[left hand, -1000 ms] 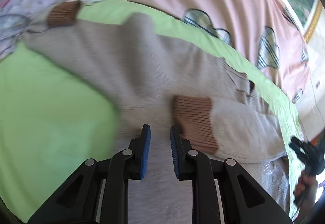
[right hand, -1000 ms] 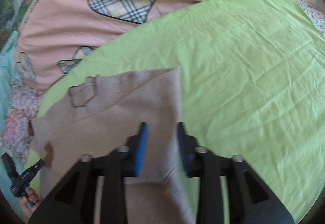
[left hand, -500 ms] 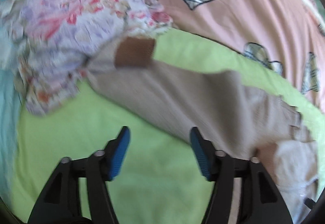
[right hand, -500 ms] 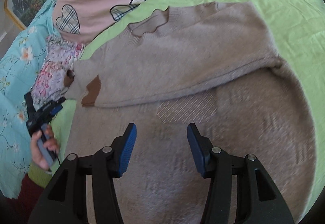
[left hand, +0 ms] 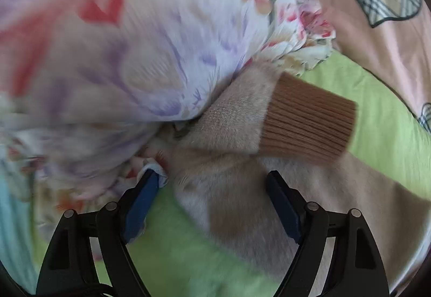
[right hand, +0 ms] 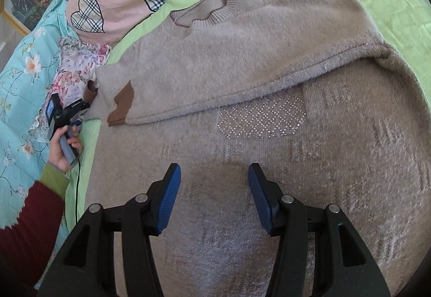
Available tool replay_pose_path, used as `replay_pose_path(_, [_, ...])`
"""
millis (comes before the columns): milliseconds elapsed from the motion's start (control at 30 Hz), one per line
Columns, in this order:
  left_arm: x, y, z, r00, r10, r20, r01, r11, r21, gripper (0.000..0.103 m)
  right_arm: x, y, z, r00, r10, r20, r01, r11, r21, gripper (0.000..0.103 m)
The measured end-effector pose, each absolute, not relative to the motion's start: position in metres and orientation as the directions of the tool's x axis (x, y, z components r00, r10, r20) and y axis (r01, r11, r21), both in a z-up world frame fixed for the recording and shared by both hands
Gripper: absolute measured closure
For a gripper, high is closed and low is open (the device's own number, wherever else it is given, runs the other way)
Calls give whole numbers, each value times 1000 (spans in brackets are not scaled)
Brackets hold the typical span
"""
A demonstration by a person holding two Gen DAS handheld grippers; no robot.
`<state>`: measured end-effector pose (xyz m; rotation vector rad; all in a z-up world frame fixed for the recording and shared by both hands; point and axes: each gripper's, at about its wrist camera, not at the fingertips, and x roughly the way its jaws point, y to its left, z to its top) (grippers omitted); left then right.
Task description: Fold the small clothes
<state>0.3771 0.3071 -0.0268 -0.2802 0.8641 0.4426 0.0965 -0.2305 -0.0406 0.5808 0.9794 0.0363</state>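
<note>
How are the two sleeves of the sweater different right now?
The right sleeve is folded flat across the sweater's chest, while the left sleeve still sticks out to the side over the green sheet.
The left sleeve's brown cuff lies beside the flowery cloth; the right sleeve's cuff rests on the sweater itself.
Both are beige with ribbed brown cuffs.

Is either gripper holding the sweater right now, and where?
Neither. The left gripper is open around the sleeve near its brown cuff; the right gripper is open above the sweater.
</note>
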Motion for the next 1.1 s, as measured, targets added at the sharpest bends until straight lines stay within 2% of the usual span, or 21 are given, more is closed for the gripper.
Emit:
replay_pose_path(33, [378,309,-27,584,256,-771,-480,874,-73,48,97,-230,-41,567,282,-774,227,850,476,49])
replay_pose_path(67, [378,310,-25,597,255,-761,-472,878,-76,73,98,-229,-42,566,281,-775,226,851,474,49])
replay_pose_path(100, [377,310,-22,621,201,-758,-436,892,-121,97,99,-228,-41,565,281,-776,224,852,472,49])
replay_pose_path(433, [307,225,41,788,-4,-615,-188,951,-247,100,96,-221,-39,578,312,-754,207,837,506,49])
replay_pose_path(633, [268,137,82,837,-229,-497,44,933,-356,100,81,-225,-36,593,312,-742,216,826,520,49])
replay_pose_path(733, [250,79,91,822,-332,-462,177,921,-347,100,73,-231,-34,604,302,-737,232,819,525,49])
replay_pose_path(800, [248,38,89,795,-393,-462,263,910,-322,100,68,-238,-33,615,296,-731,244,810,534,49])
replay_pose_path(933, [245,-28,65,724,-457,-517,364,889,-276,100,61,-251,-28,633,278,-723,264,800,539,49])
replay_pose_path(1100, [257,-77,18,643,-450,-620,433,881,-191,97,60,-268,-23,651,251,-716,287,792,539,49])
